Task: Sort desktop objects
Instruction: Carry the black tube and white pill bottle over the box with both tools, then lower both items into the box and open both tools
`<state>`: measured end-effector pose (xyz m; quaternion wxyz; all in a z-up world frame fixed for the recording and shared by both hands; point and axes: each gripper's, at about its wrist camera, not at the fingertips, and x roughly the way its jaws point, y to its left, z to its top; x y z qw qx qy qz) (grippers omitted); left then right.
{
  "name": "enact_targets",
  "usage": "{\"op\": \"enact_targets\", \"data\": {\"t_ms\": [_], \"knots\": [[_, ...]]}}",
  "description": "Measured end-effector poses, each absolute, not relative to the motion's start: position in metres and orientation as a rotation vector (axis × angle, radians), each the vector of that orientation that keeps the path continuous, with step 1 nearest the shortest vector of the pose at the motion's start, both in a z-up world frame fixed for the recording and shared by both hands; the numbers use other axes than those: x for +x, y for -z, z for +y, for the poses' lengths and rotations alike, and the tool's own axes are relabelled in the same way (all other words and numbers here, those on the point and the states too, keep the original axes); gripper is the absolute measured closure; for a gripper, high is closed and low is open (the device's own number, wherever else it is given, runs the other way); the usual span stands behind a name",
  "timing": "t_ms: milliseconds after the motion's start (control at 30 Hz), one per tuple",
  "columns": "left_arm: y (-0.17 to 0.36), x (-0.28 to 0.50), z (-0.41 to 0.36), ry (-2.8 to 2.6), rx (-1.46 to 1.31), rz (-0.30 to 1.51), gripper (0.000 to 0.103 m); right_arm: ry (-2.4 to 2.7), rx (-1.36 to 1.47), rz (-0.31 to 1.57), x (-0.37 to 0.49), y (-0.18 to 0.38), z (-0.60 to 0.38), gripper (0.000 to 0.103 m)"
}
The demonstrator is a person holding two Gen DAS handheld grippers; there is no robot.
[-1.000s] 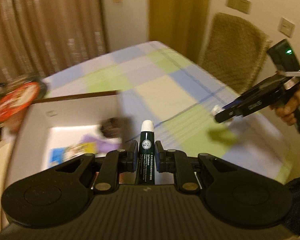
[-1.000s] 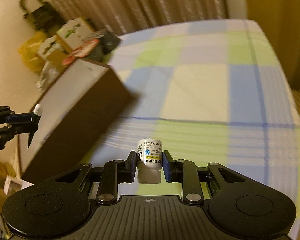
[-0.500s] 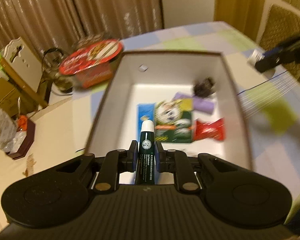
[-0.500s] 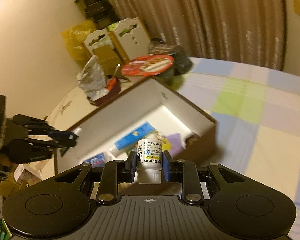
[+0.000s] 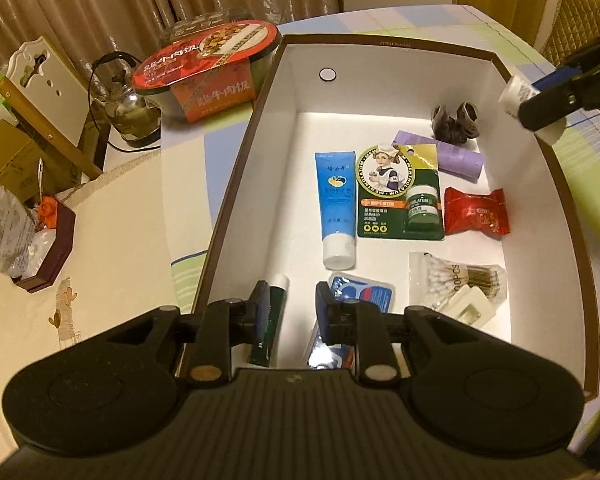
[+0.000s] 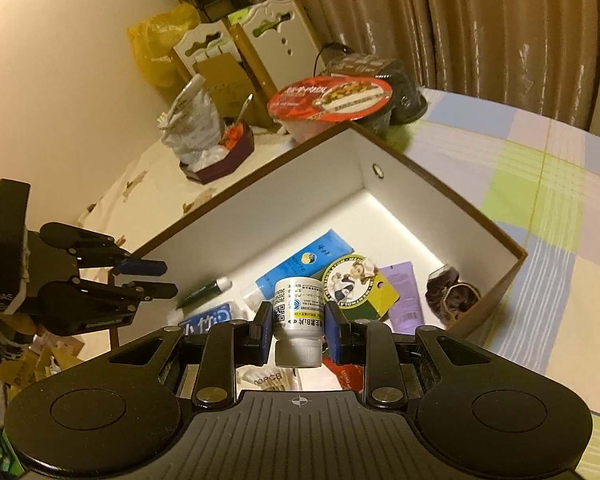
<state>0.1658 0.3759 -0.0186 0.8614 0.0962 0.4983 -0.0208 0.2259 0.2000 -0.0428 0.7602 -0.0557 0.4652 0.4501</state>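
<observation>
My left gripper (image 5: 294, 308) hangs open over the near left corner of the white-lined brown box (image 5: 380, 38). The dark green tube (image 5: 271, 320) lies free on the box floor beside the left finger, and shows again as the green tube (image 6: 208, 290) in the right wrist view. There the left gripper (image 6: 166, 279) stands with its jaws apart. My right gripper (image 6: 299, 316) is shut on a small white pill bottle (image 6: 299, 300), held cap-down above the box's right side. From the left wrist view, the right gripper (image 5: 540, 98) holds the bottle (image 5: 514, 94) over the right rim.
Inside the box lie a blue tube (image 5: 336, 200), a green ointment card (image 5: 400, 192), a purple tube (image 5: 456, 156), a red packet (image 5: 476, 212), cotton swabs (image 5: 456, 280) and a dark scrunchie (image 5: 454, 120). A red-lidded meal bowl (image 5: 208, 56) and glass kettle (image 5: 128, 108) stand behind.
My left gripper swung over the box and opened, and the green tube dropped to the floor. My right gripper carried the bottle from the tablecloth to above the box.
</observation>
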Motion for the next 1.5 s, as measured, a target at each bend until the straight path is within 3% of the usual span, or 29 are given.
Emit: {"op": "enact_targets", "data": {"t_ms": [667, 700, 733, 767, 1200, 1500], "knots": [[-0.013, 0.150, 0.387, 0.135, 0.197, 0.976, 0.074, -1.046, -0.201, 1.006, 0.214, 0.071, 0.263, 0.075], [-0.013, 0.150, 0.388, 0.138, 0.196, 0.975, 0.074, -1.057, -0.199, 1.001, 0.214, 0.072, 0.267, 0.068], [-0.012, 0.150, 0.388, 0.140, 0.196, 0.976, 0.074, -1.052, -0.199, 0.987, 0.213, 0.072, 0.270, 0.040], [-0.012, 0.150, 0.388, 0.143, 0.198, 0.977, 0.074, -1.047, -0.202, 0.964, 0.212, 0.072, 0.272, 0.027], [-0.006, 0.153, 0.379, 0.203, 0.223, 0.991, 0.067, -0.968, -0.336, 1.052, 0.219, 0.075, 0.252, 0.027], [-0.005, 0.157, 0.359, 0.249, 0.269, 1.000, 0.046, -0.941, -0.397, 1.072, 0.214, 0.075, 0.239, 0.027]]}}
